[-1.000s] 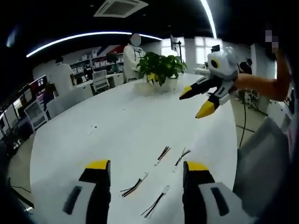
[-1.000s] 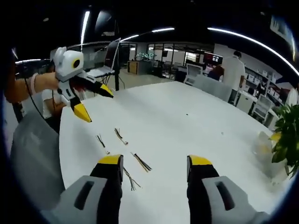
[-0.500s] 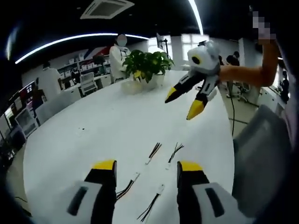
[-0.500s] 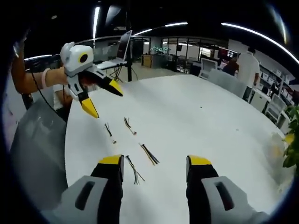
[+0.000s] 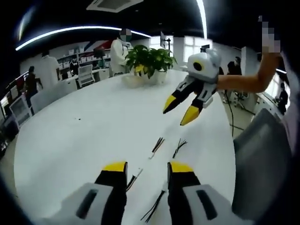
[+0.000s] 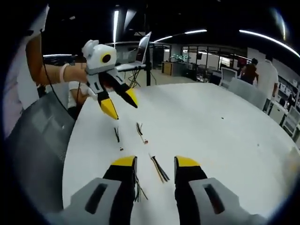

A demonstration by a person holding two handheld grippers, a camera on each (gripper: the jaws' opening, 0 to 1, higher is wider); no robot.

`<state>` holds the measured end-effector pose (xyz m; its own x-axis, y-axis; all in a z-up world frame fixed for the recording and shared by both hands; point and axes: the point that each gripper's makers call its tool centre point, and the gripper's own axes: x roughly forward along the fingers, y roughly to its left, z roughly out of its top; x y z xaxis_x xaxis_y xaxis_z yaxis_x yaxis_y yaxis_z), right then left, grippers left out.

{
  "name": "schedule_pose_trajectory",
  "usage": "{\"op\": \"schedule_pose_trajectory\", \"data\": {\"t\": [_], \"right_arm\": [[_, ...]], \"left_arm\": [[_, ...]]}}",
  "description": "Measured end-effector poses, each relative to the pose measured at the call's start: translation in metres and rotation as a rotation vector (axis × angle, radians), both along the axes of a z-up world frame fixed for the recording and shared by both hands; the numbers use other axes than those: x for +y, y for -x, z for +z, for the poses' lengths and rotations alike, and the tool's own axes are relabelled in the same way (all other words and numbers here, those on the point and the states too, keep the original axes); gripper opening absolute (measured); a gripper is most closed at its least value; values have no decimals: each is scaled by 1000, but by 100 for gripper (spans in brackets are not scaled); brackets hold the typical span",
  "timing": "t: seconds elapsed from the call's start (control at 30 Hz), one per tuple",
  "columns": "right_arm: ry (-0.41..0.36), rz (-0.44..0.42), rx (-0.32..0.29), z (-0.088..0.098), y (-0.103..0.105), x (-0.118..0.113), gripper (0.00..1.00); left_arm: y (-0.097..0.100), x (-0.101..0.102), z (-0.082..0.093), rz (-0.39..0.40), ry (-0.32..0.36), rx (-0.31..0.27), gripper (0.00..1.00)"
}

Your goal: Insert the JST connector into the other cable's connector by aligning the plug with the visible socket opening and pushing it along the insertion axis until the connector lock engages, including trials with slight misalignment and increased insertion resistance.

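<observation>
On the table (image 5: pixel 70 140): four small cables are laid out.
Left tool (image 5: pixel 147 169): held open, empty, right above two cables (image 5: pixel 154 213).
Right tool (image 6: pixel 155 163): held open, empty, over another cable (image 6: pixel 159 169).

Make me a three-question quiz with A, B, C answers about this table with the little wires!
1. Where do the cables lie?
A. On the white table
B. On a chair
C. In the plant pot

2. How many cables lie on the table?
A. One
B. Four
C. Nine

3. What does the right gripper hold?
A. A cable
B. A leaf
C. Nothing

Answers: 1 A, they rest on the tabletop near both grippers. 2 B, the left gripper view shows four wire bundles. 3 C, its jaws stand apart in the air with nothing between them.
</observation>
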<state>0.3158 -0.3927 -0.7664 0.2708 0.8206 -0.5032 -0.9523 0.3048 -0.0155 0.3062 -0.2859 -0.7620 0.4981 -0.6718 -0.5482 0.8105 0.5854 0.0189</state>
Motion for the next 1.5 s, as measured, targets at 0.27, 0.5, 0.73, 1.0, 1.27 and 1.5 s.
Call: {"op": "schedule_pose_trajectory", "data": {"t": [0.27,0.5,0.73,1.0,1.27,1.5], "right_arm": [[-11,67,22,-13,-3,14,26],[22,112,50,-31,-1,22,22],[-20,151,48,-32,-3,30,22],[-16,170,52,-48,-13,37,19],[-2,187,61,-61,-16,45,15],[19,194,60,-68,-18,42,13]], "left_arm": [[-1,5,-29,-30,-92,38,27],[-8,4,-43,-45,-85,60,26],[-20,4,-46,-56,-82,45,26],[-21,5,-55,-76,-77,75,22],[-24,9,-64,-69,-82,85,22],[-27,6,-72,-90,-78,85,18]]}}
